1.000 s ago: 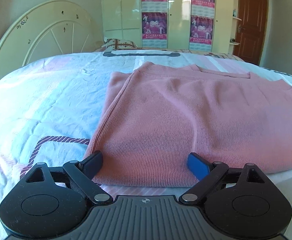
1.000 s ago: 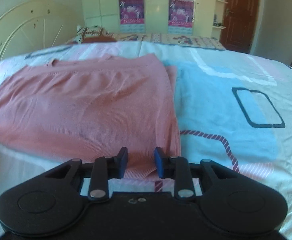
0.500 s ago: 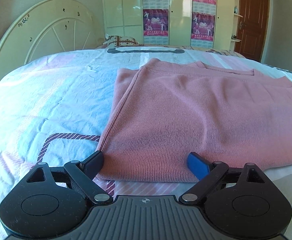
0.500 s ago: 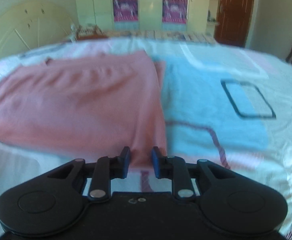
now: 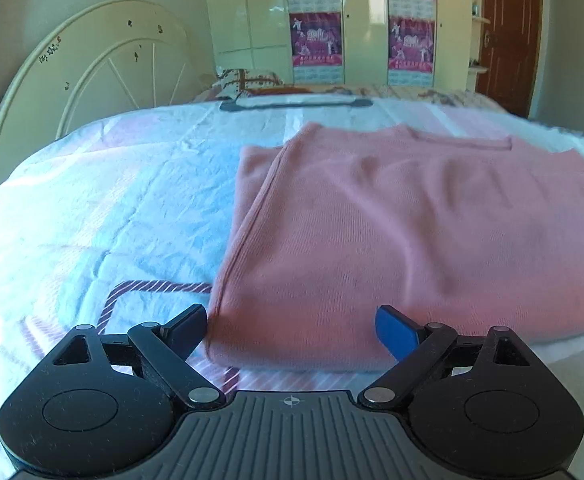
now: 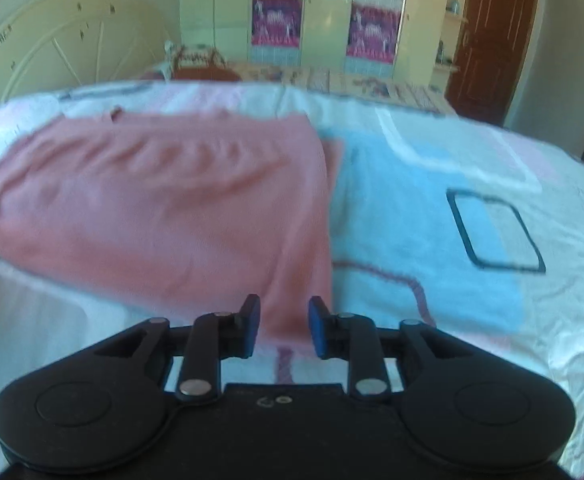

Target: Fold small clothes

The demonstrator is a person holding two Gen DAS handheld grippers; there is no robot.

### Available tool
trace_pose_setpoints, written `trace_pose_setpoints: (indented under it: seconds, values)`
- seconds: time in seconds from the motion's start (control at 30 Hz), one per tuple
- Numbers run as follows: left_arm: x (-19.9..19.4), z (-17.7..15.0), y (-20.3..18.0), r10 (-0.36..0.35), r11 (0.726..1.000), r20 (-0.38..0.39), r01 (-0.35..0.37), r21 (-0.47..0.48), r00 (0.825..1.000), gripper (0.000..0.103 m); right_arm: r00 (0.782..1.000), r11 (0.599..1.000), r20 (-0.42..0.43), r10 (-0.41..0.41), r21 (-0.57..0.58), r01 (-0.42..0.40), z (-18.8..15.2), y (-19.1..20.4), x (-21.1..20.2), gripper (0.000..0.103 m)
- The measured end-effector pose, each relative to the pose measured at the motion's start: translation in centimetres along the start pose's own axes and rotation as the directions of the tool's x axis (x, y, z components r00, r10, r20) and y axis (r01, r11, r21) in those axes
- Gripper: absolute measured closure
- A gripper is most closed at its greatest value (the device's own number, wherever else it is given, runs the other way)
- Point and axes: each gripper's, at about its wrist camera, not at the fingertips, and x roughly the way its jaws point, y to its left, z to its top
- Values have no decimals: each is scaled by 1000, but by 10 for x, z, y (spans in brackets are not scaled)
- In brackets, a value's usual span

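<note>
Left gripper (image 5: pixel 292 330) spread wide at pink sweater (image 5: pixel 392 240) hem.

Pink sweater (image 6: pixel 163 216) — motion-blurred, left edge cut off

Both wrist cameras sit low behind their fingers, looking forward across the bed (image 5: pixel 91 208) toward the wardrobe (image 5: pixel 356 20). Each is close to the pink garment (image 5: pixel 392 240) ahead of its fingertips. Both views share garment, wardrobe, headboard (image 6: pixel 63 52) and door (image 6: pixel 488 36).
</note>
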Motion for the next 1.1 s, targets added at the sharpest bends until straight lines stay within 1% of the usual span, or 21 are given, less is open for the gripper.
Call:
trace_pose_setpoints:
  seconds: [0.03,0.07,0.17,0.27,0.33,0.37,0.4,0.43,0.5,0.53,0.63,0.67,0.7,0.73,0.83,0.93,1.03,1.07,1.1]
  values:
    - [-3,3,-6,-12,1000,13,12,-10,1000,12,1000,1000,14,15,5,-15,3,4,0,75]
    - [-3,5,-13,-28,1000,11,28,-11,1000,12,1000,1000,17,27,5,-27,6,7,3,75]
    - [-4,3,-39,-78,997,0,78,-10,997,12,999,999,-2,44,-9,-44,7,19,12,75]
    - [-7,-3,-68,-93,995,10,93,37,996,12,997,997,4,76,3,-76,6,32,14,75]
    - [1,-9,-81,-55,995,-42,58,78,998,12,997,997,-16,76,-3,-76,5,42,19,75]
    - [5,-14,-81,-53,995,-50,57,76,997,12,998,998,-36,51,-20,-52,2,45,24,75]
    - [4,-17,-77,-69,996,-37,71,48,997,11,998,999,-56,24,-32,-26,0,46,28,74]
    - [4,-18,-74,-77,996,-32,79,40,996,10,998,999,-47,29,-22,-30,-3,43,29,74]
    - [2,-18,-74,-76,995,-37,78,54,996,10,998,999,-44,42,-3,-42,-4,39,29,74]
    - [-2,-15,-72,-69,997,-42,70,40,997,10,998,999,-44,37,-12,-38,-4,40,28,74]
    - [-11,-15,-58,-42,999,-15,42,-8,999,10,999,1000,-37,23,-16,-24,-3,41,22,74]
    - [-6,-19,-50,-26,1000,-42,26,-16,999,10,999,1000,-35,20,-12,-21,-4,39,22,74]
    - [-2,-23,-47,-25,1000,-53,24,-13,998,10,999,1000,-44,18,-10,-18,-6,37,24,74]
    - [-2,-25,-45,-34,999,-39,34,-8,999,9,999,1000,-47,22,-7,-23,-8,35,26,73]
    - [-2,-19,-46,-21,1000,-60,21,-4,998,9,998,999,-51,21,-22,-22,-5,36,25,73]
    - [-11,-17,-39,-8,998,-59,5,-60,998,9,999,999,-16,38,0,-38,0,35,18,72]
    - [-18,-24,-25,11,993,-72,-19,-114,997,9,998,998,13,56,7,-56,4,37,13,72]
    - [-19,-28,-20,19,991,-78,-28,-128,997,9,998,998,26,65,5,-66,5,39,11,74]
    - [-19,-31,-15,21,989,-85,-33,-144,996,10,996,997,41,82,5,-83,7,41,9,83]
